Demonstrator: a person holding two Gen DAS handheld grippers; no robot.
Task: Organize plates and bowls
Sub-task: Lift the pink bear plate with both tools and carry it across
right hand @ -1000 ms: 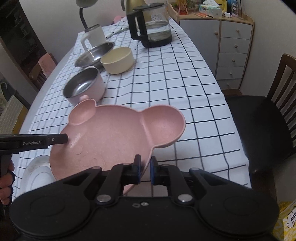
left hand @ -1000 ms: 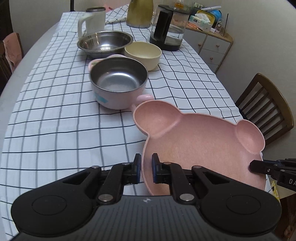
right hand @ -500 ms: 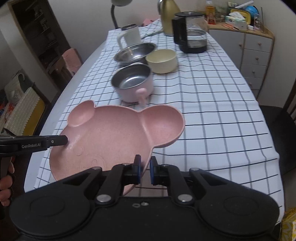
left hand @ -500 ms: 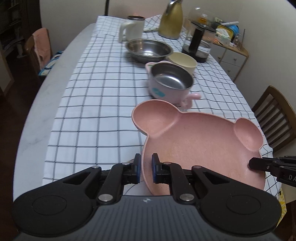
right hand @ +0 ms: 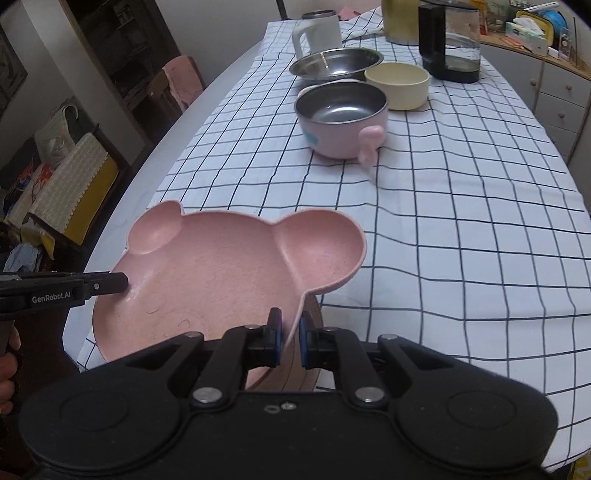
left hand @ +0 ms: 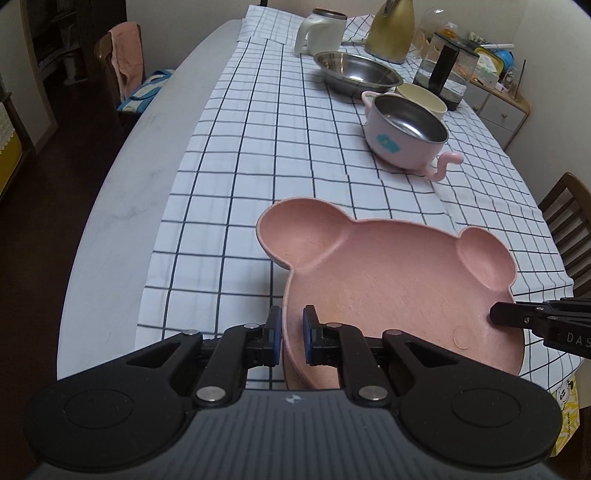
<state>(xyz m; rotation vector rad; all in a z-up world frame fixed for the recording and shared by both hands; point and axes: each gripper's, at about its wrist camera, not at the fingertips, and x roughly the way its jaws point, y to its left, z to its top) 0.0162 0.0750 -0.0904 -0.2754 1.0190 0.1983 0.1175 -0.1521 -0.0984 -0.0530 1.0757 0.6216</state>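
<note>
A pink bear-shaped plate (left hand: pixel 388 280) is held above the near end of the checked tablecloth (left hand: pixel 280 155). My left gripper (left hand: pixel 292 338) is shut on its left rim. My right gripper (right hand: pixel 290 339) is shut on its right rim; the plate also shows in the right wrist view (right hand: pixel 221 273). Farther along stand a pink steel-lined bowl with a handle (left hand: pixel 406 138), a cream bowl (left hand: pixel 421 98) and a wide steel bowl (left hand: pixel 356 72). The right gripper's fingertips (left hand: pixel 506 317) show in the left view, the left gripper's fingertips (right hand: pixel 110 284) in the right view.
A white jug (left hand: pixel 319 31), a gold kettle (left hand: pixel 393 31) and a glass kettle (left hand: pixel 445 68) stand at the far end. A wooden chair (left hand: pixel 569 225) is on the right, a chair with a pink cloth (left hand: pixel 125 62) on the left. A drawer cabinet (right hand: pixel 554 85) stands beyond.
Both grippers have carried the pink plate leftward and back toward the table's near left corner. The bowls now lie farther away and to the right. Both grips are unchanged.
</note>
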